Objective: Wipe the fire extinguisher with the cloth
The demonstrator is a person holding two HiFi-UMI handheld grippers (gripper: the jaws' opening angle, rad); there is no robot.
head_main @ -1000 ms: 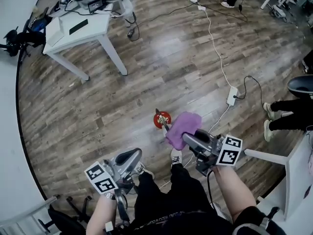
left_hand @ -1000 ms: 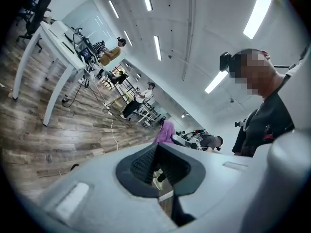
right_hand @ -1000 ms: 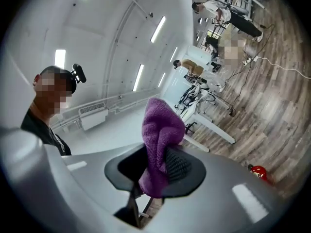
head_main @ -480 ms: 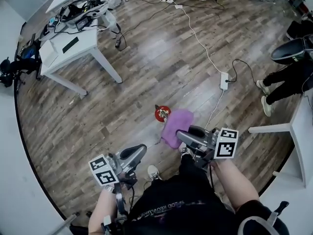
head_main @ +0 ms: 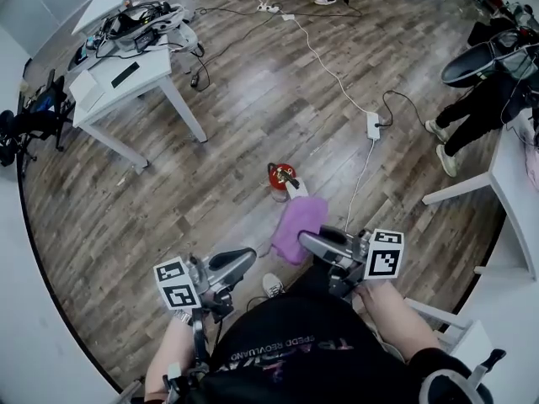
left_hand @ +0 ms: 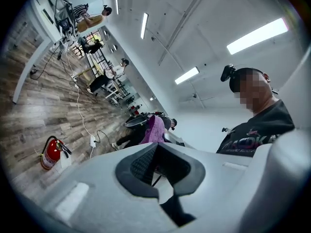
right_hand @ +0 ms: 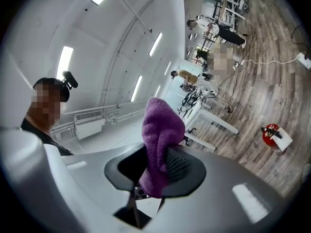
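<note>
The right gripper [head_main: 308,241] grasps the cloth [head_main: 296,224] in its jaws, the left gripper [head_main: 244,258] has its jaws released, and the extinguisher [head_main: 281,178] stands on the floor [head_main: 253,99] just beyond.

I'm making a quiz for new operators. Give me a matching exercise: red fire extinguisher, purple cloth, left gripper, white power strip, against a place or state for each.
1. red metal fire extinguisher
2. purple fabric cloth
3. left gripper
4. white plastic power strip

A. jaws apart, empty
B. clamped in right gripper
C. stands on wood floor
D. lies flat, cables attached

Pairs: 1-C, 2-B, 3-A, 4-D
</note>
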